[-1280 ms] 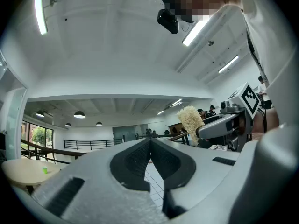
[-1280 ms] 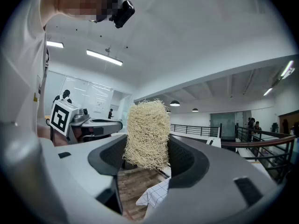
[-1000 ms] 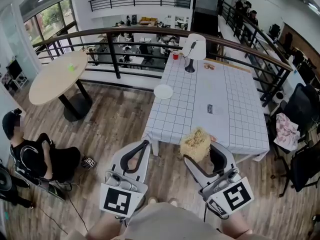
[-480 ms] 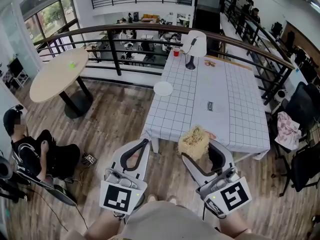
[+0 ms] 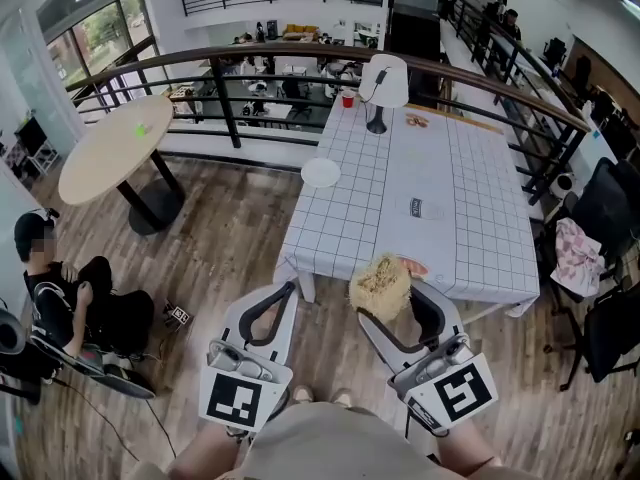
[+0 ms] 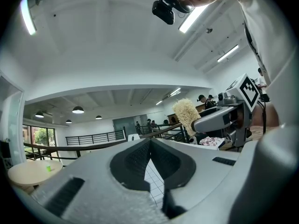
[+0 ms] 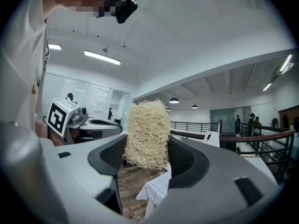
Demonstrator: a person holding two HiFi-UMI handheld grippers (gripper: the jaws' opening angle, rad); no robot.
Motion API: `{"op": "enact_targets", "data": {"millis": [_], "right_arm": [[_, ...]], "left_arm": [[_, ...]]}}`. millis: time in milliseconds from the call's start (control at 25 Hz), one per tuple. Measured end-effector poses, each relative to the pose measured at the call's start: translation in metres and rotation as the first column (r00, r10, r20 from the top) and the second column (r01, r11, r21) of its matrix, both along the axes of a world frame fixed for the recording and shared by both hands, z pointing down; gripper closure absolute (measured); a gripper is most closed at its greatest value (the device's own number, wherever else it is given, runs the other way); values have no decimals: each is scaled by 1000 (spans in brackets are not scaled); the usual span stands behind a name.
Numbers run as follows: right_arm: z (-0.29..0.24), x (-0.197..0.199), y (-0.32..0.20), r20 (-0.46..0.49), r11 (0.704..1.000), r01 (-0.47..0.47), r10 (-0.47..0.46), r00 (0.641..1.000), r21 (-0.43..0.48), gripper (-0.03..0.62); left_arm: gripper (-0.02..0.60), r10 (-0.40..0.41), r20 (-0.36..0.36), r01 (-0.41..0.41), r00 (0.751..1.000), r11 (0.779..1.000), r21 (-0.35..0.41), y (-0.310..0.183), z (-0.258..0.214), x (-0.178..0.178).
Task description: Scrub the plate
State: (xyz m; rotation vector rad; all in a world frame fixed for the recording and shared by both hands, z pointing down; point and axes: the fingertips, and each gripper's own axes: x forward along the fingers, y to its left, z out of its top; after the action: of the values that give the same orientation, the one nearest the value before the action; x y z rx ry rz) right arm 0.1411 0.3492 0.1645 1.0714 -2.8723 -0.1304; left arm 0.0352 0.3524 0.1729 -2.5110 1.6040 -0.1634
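A white plate (image 5: 321, 172) lies at the left edge of a table with a checked cloth (image 5: 450, 218), far ahead of both grippers. My right gripper (image 5: 388, 296) is shut on a straw-coloured fibre scrubber (image 5: 379, 286), held in the air in front of the table's near end. In the right gripper view the scrubber (image 7: 147, 134) stands upright between the jaws of that gripper (image 7: 147, 146). My left gripper (image 5: 288, 290) hangs beside it over the wooden floor. Its jaws (image 6: 150, 143) are shut with nothing in them.
A white lamp (image 5: 380, 83) and a red cup (image 5: 347, 100) stand at the table's far end. A round table (image 5: 110, 153) is at the left, with a seated person (image 5: 70, 303) nearer. A dark railing (image 5: 230, 118) runs behind. Black chairs (image 5: 610, 208) crowd the right side.
The scrubber and right gripper have drifted slightly left. The seated person has shifted a little. Both grips are unchanged.
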Motion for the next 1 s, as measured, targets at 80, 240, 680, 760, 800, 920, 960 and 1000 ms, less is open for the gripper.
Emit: {"op": "enact_targets", "data": {"millis": [80,240,680,760,800,920,960,1000], "right_arm": [[3,4,0,-2,1000,7,-7,1000,-7,330],[6,10,1,-8,1000,17,-17,1000,-6,330],[2,26,9,-3,998,61,-61,998,20,330],[1,28,11,3,997,72,-72,997,21,330],[1,28,12,6,997,78,-78,997,22,330],[2,28,12,0,996,90,-90,996,28,330],[3,28,13,-1,995,94,-94,996,28,330],[4,27,13,0,995,97,-98,995,28,330]], "left_arm": [[569,-5,-2,5,1000,1000,0,0,0,4],[569,-21,9,21,1000,1000,0,1,0,10],[569,-69,7,69,998,998,14,11,-5,19],[569,-69,13,68,998,997,21,12,-7,23],[569,-70,17,70,997,997,24,13,-8,24],[569,-80,20,79,997,997,26,16,-9,26],[569,-83,19,83,996,996,26,17,-8,26],[569,-87,17,87,996,996,25,18,-7,25]]}}
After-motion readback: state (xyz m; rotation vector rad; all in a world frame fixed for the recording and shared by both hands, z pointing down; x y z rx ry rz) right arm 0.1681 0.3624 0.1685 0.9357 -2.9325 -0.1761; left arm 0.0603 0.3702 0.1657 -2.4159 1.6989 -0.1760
